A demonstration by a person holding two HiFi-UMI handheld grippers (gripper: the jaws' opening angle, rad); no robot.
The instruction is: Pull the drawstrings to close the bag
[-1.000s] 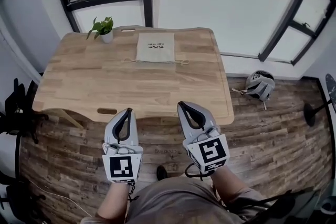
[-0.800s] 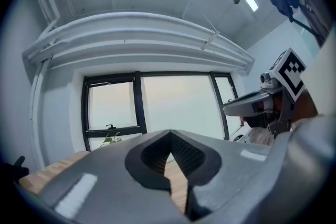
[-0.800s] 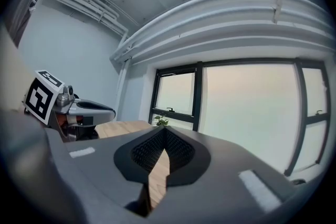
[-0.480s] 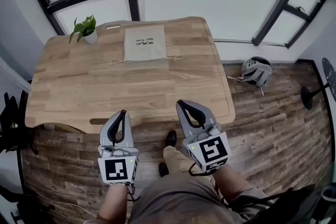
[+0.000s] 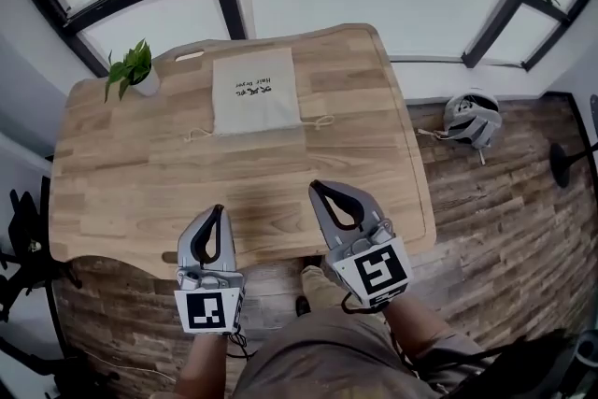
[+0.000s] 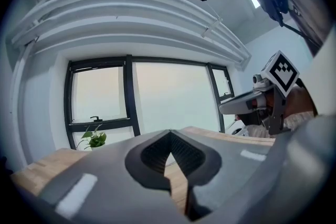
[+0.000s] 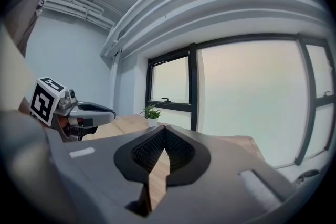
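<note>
Bag (image 5: 254, 92) is lying flat at the far side of the surface (image 5: 121, 192), drawstrings (image 5: 320, 121) trailing either side. You are holding the left gripper (image 5: 218, 212) and right gripper (image 5: 318, 190) closed and empty over the near edge, likely lining up one per cord.

The left gripper (image 5: 218, 212) and the right gripper (image 5: 318, 190) are formed as grey moulded shells tapered to rounded tips. Black ribbed pads (image 6: 152, 155) are set inside the jaws, and pale rectangular strips (image 6: 76, 195) are fixed on the housings. A white cube (image 5: 209, 310) printed with black square markers is mounted at each rear. A taupe garment (image 5: 318, 355) is worn.
</note>
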